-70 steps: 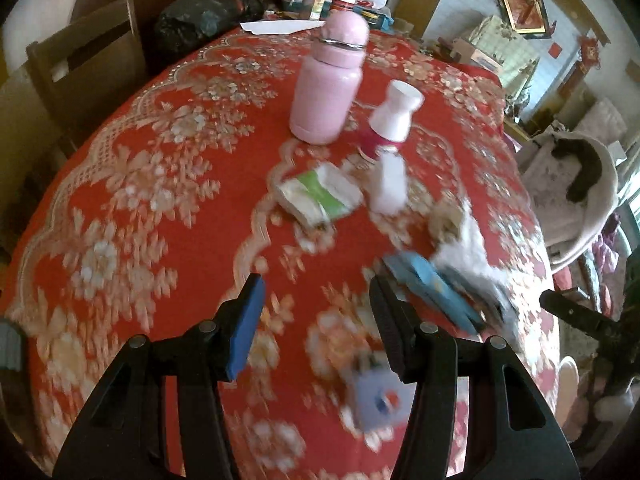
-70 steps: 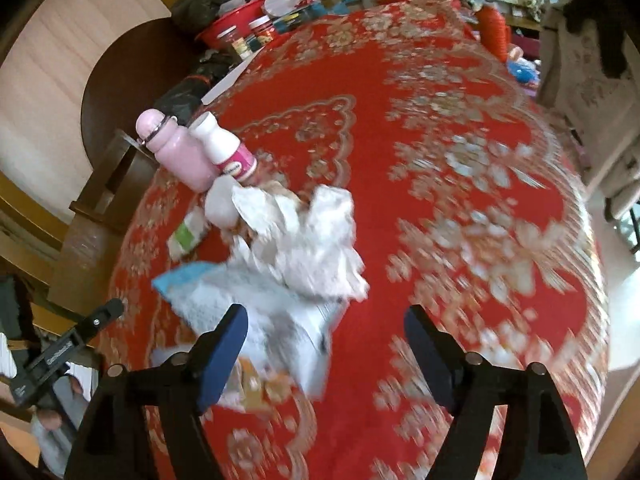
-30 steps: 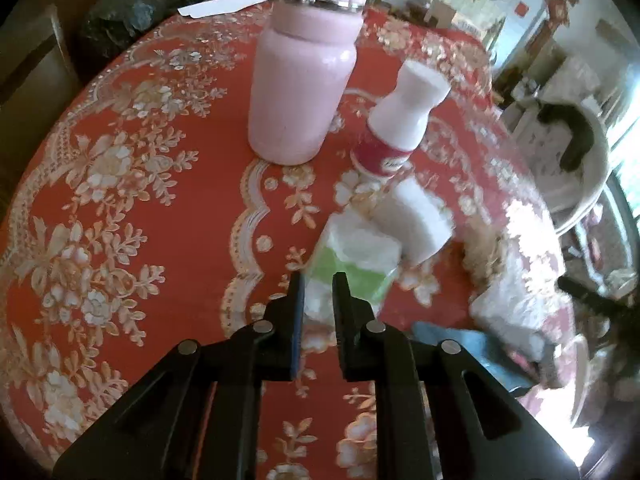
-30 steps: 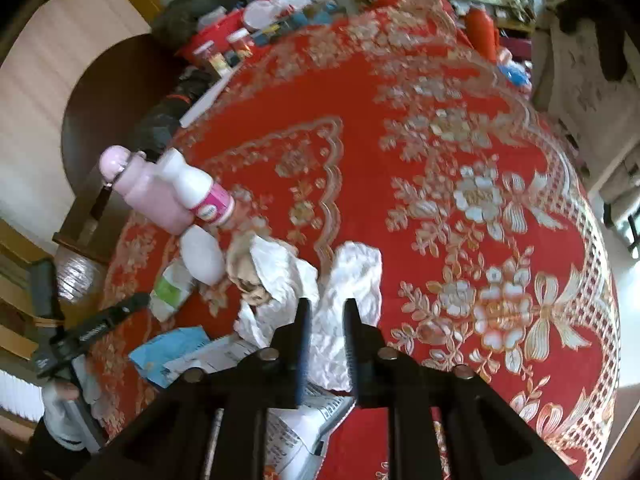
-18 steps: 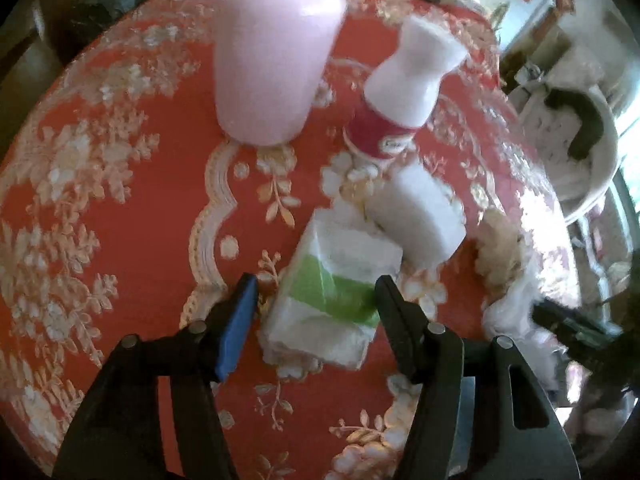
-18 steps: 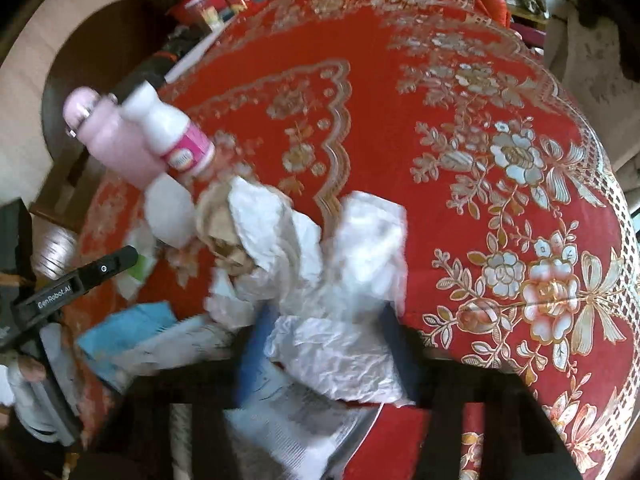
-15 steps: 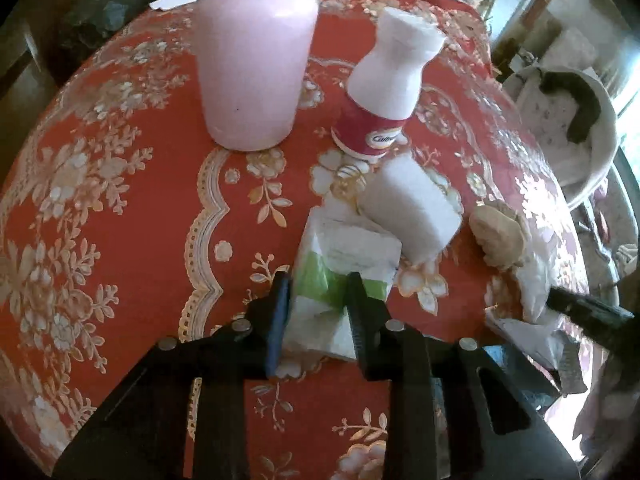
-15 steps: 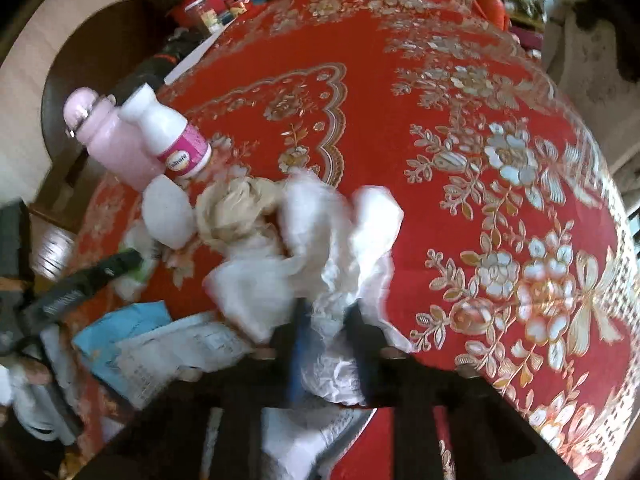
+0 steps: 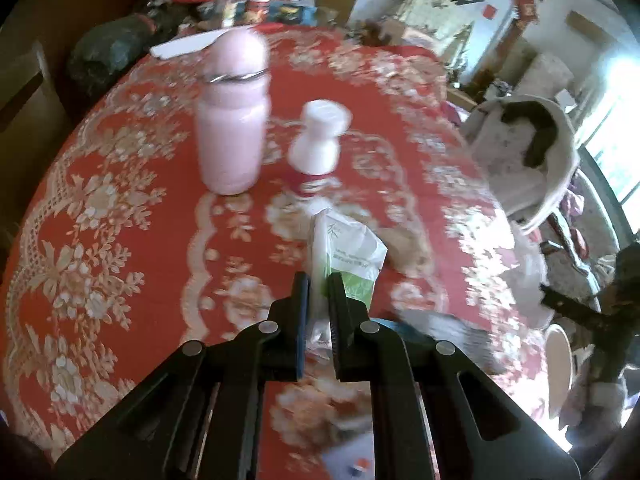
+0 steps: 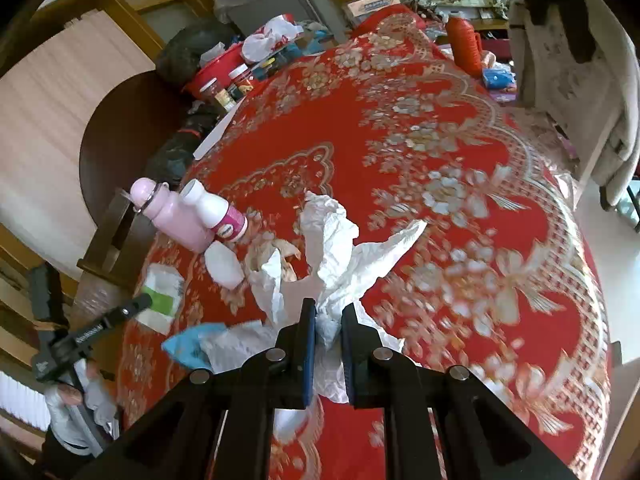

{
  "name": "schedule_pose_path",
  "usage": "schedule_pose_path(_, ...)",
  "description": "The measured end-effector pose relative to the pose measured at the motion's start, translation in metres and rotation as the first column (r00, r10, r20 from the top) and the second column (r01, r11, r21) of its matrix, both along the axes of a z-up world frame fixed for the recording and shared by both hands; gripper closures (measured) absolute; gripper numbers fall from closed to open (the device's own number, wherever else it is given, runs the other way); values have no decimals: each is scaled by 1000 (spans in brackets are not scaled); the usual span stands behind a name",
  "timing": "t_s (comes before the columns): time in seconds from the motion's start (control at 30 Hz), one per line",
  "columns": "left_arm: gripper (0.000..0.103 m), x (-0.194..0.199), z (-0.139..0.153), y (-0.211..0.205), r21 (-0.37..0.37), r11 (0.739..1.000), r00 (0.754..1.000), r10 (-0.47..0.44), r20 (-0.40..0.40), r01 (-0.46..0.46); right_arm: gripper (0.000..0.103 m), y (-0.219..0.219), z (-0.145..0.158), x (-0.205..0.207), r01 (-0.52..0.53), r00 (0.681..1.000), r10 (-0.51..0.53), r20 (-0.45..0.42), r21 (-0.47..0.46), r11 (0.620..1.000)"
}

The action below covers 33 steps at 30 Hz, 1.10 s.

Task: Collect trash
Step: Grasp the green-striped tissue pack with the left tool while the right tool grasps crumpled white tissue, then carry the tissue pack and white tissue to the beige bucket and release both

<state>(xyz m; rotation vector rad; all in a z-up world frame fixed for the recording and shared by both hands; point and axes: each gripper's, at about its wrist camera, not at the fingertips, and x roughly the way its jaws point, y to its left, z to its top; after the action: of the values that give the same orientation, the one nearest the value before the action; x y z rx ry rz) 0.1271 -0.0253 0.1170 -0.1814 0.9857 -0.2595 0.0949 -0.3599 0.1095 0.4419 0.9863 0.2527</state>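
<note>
Left wrist view: left tool [image 9: 318, 288] pinches the green-and-white packet [image 9: 348, 256], right tool [image 10: 328, 320] grips crumpled tissue [image 10: 340, 248] — pickup underway, next carrying both off the desk [image 10: 400, 128].

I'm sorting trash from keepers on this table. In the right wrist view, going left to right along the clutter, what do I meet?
Green-and-white packet → pink bottle → white bottle with pink label → crumpled white tissue, pinched in the right gripper.

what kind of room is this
Most likely a lived-in home dining room: a round table under a red floral tablecloth, wooden chair beside it, jars and a red basin crowding the far edge.
</note>
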Motion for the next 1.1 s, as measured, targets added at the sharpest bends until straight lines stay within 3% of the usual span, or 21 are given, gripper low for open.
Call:
schedule_pose_path(0.2,96,-34,20,-59,-11,998,998,-58,22,58,92,-38,-1,-38,26,1000,-26,-8,13,1000)
schedule_pose_path(0.57,96,-86,22,-201,-24,974,975,-223,11,223,92,-130,3,-105,109,994,-110,-22,-17,994)
schedule_pose_path(1.1,96,-137,1,-391,-42,882,882,-470,-22,469,92,-280,-15,-209,339,933,-346,-98,-80,937)
